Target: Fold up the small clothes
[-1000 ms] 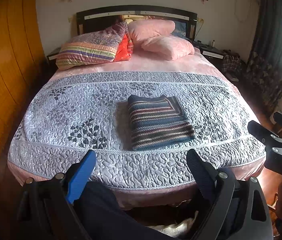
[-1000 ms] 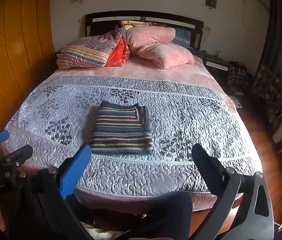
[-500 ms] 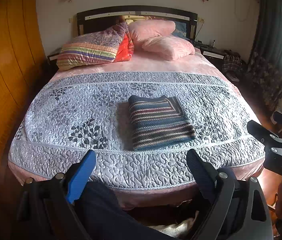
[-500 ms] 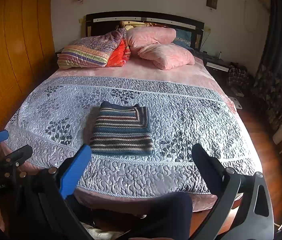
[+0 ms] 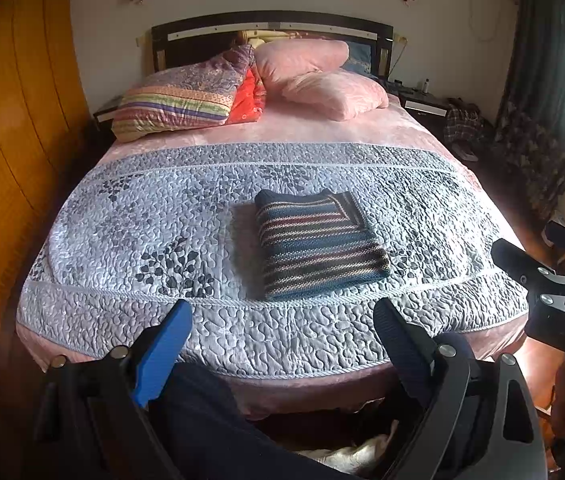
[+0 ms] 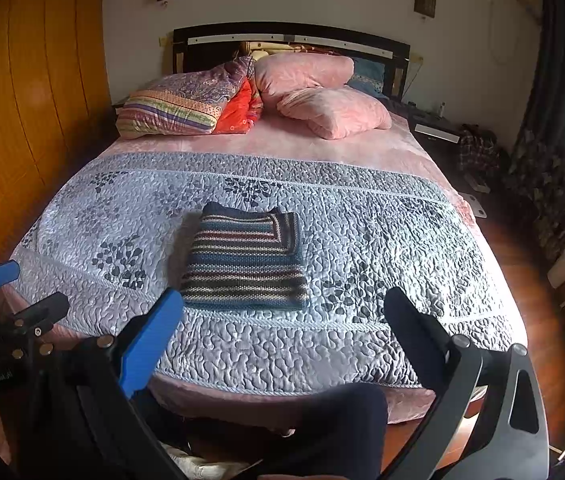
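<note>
Striped sweater (image 5: 318, 246) lies folded flat on the grey quilt (image 5: 162, 216), mid-bed toward the foot edge, touching neither claw. Left claw (image 5: 282, 322) wide apart, empty, off the foot of the bed near the sweater. Right claw (image 6: 282, 312) likewise wide, empty. Pink pillows (image 5: 322, 80) far beyond the sweater at the headboard.

Bed (image 5: 130, 216); folded sweater (image 5: 314, 240) (striped) atop.

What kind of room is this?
A bedroom, most likely in a home. A large bed with a dark headboard fills the view, pink pillows lie at its head, and a folded striped sweater rests on the quilt.
</note>
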Demonstrator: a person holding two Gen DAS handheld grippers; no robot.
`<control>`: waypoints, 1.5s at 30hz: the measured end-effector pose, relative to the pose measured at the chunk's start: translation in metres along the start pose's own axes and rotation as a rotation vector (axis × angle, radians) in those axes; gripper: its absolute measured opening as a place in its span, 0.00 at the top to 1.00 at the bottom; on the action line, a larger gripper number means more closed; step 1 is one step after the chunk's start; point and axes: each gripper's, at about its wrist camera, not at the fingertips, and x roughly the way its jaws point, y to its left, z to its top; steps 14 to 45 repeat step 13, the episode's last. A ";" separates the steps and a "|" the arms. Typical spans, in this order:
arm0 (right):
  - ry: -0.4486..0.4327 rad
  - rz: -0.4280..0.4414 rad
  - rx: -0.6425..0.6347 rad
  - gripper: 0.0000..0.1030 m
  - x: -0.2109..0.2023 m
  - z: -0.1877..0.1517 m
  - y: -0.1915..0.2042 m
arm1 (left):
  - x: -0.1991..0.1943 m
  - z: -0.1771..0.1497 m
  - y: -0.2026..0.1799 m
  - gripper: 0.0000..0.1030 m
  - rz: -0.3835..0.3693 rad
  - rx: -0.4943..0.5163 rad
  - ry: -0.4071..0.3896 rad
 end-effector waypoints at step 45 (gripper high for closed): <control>0.007 0.016 0.004 0.03 -0.002 0.004 0.000 | -0.001 0.000 -0.001 0.11 0.002 0.001 -0.001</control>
